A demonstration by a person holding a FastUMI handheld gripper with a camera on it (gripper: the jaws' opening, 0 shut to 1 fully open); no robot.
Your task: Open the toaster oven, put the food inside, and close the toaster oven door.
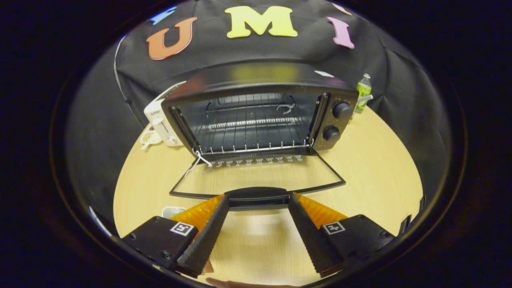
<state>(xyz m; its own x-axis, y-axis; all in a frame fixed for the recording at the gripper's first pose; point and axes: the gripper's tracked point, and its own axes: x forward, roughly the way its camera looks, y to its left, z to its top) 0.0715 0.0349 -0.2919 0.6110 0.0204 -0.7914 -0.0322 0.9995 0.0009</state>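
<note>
Toaster oven (260, 108) stood toward the far edge of the wooden table (376, 172), its glass door (256, 176) swung fully down and lying flat toward the gripper (258, 200). Inside, the wire rack (248, 136) sat bare, and two round knobs (337, 120) showed on the panel at the oven's right side. The door's dark handle (258, 198) lay between the two fingertips, which were spread apart at either end of it; whether they touched it could not be told. A white appliance (162, 120) stood just beside the oven's left wall, near the table's left edge. A green bottle (363, 93) stood behind the oven's right corner, by the far edge. A small white thing (173, 211) lay near the left finger, partly hidden.
</note>
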